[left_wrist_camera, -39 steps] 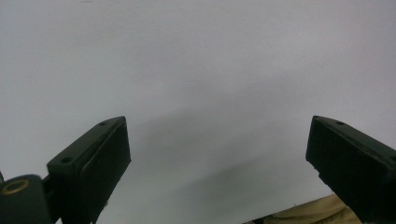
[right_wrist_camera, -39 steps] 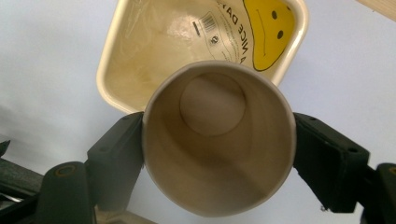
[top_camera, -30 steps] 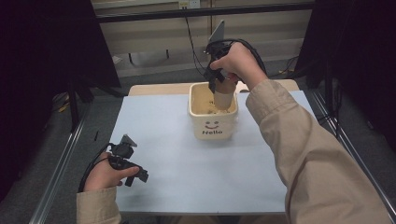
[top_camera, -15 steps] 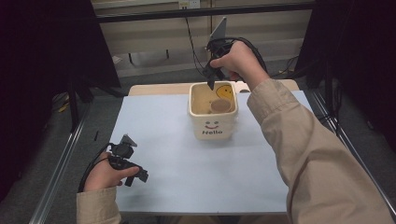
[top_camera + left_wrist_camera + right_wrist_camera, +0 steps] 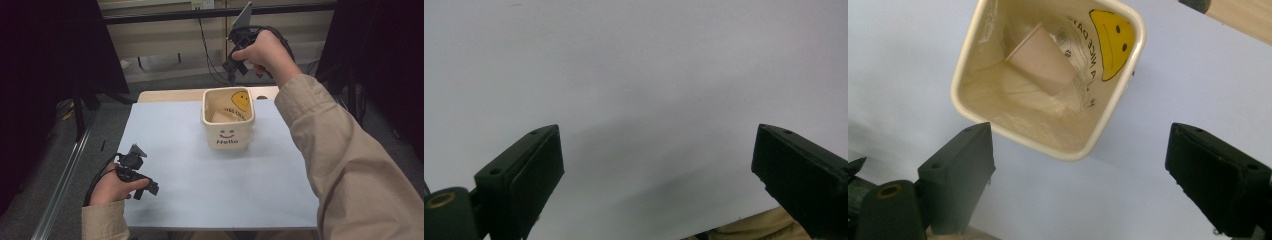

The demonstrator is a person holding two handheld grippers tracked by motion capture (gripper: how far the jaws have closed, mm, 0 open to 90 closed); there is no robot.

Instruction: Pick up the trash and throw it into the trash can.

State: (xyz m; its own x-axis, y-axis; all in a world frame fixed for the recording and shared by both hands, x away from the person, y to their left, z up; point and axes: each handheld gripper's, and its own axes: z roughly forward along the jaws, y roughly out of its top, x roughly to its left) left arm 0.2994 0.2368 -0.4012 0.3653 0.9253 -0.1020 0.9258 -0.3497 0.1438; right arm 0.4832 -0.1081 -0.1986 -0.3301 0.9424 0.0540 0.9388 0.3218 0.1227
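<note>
One cup point(image 5: 1042, 59) lies tipped inside the bin point(image 5: 228, 146), straight below the right gripper point(image 5: 231, 71). Its jaws have just opened, nothing between them (left gripper point(image 5: 145, 189) far off, near-left, gaping and empty).

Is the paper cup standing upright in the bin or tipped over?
Tipped over. The paper cup lies on its side inside the bin, rim toward one wall, on the clear liner.

The bin point(image 5: 228, 127) stands on the worktop point(image 5: 190, 190) toward its far edge. A paper cup point(image 5: 1040, 59) lies tilted inside it. The right gripper point(image 5: 233, 66) hangs above and behind the bin (jaws apart), the left gripper point(image 5: 145, 186) near the front left corner.
</note>
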